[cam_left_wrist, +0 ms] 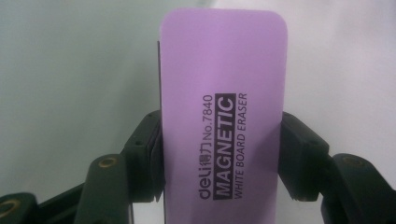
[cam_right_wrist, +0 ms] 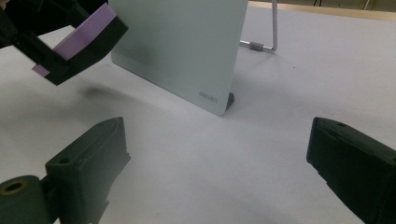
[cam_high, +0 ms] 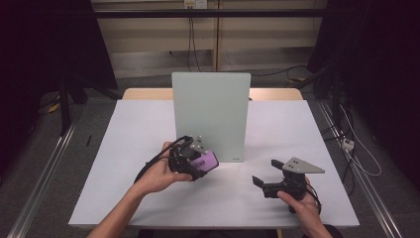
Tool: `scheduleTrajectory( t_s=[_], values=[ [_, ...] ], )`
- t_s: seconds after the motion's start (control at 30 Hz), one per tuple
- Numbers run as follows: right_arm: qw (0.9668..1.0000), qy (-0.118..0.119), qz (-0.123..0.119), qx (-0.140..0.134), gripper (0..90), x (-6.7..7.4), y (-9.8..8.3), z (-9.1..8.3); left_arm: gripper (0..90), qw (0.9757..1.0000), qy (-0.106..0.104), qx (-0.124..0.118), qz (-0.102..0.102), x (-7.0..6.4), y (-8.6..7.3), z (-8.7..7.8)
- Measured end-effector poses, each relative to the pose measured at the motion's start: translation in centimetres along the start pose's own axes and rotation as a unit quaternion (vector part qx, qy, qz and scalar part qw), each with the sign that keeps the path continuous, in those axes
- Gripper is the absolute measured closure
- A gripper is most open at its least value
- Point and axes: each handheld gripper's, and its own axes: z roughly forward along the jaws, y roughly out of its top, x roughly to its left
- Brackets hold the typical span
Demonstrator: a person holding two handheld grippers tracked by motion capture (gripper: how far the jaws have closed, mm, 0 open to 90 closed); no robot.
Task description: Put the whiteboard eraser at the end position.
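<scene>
Dark curtains and a grey floor surround a pale tabletop [cam_high: 124, 163], and a small upright whiteboard [cam_high: 213, 114] stands near the middle of it, propped from behind on a thin metal stand [cam_right_wrist: 273, 28]. The whiteboard serves as the landmark.

Just in front of the whiteboard's lower left corner, the left tongs [cam_high: 195, 163] are clamped on a purple magnetic whiteboard eraser [cam_high: 207, 159]. In the left gripper view the 2 black jaws press on the long edges of the eraser [cam_left_wrist: 222, 126], whose printed face reads "MAGNETIC WHITE BOARD ERASER", with the whiteboard's pale surface close behind it. In the right gripper view the eraser [cam_right_wrist: 86, 25] shows a purple top and a black underside, tilted, held clear of the tabletop with a soft shadow beneath it, near the whiteboard's face but not plainly touching it.

The right tongs [cam_high: 265, 177] sit to the right of the whiteboard and nearer the person, well apart from it. Their jaws stand wide open with nothing between them, and they point toward the whiteboard's lower right corner [cam_right_wrist: 219, 105], low over the tabletop.
</scene>
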Motion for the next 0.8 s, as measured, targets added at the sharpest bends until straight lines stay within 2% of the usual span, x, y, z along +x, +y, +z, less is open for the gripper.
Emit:
scheduleTrajectory(
  t_s=[0.07, 0.2, 0.23, 0.43, 0.5, 0.53, 0.57, 0.6, 0.8],
  values=[
    [1.0, 0.001, -0.001, 0.0, 4.9, 0.0, 0.0, 0.1, 41.0, 0.9999, -0.003, 0.012, 0.003, -0.2, 0.0, 0.4],
    [1.0, 0.0, 0.0, 0.0, 4.9, 0.0, 0.0, 0.1, 40.9, 0.9996, -0.016, 0.021, 0.011, -0.6, 0.2, 1.2],
    [1.0, -0.001, -0.001, 0.0, 4.9, 0.0, 0.0, 0.1, 40.9, 0.9997, -0.016, 0.018, 0.009, -0.8, 0.2, 1.4],
    [1.0, -0.004, -0.003, 0.003, 4.9, 0.1, 0.0, 0.2, 40.8, 0.9985, -0.034, 0.037, 0.024, -1.6, 0.9, 2.5],
    [1.0, -0.004, -0.004, 0.004, 4.9, 0.1, 0.1, 0.1, 40.9, 0.9987, -0.039, 0.027, 0.018, -1.8, 1.0, 2.9],
    [1.0, -0.003, -0.006, 0.004, 4.9, 0.1, 0.0, 0.1, 40.9, 0.9984, -0.044, 0.03, 0.02, -2.0, 1.1, 3.1],
    [1.0, -0.002, -0.005, 0.004, 4.9, 0.2, 0.0, 0.1, 40.9, 0.9983, -0.045, 0.032, 0.022, -2.1, 1.1, 3.4],
    [1.0, -0.002, -0.007, 0.003, 4.9, 0.2, 0.0, 0.1, 40.8, 0.9974, -0.046, 0.046, 0.031, -2.1, 1.3, 3.5],
    [1.0, -0.004, -0.004, 0.003, 4.9, 0.1, 0.0, 0.0, 40.8, 0.9973, -0.043, 0.052, 0.03, -2.1, 1.4, 4.4]
  ],
)
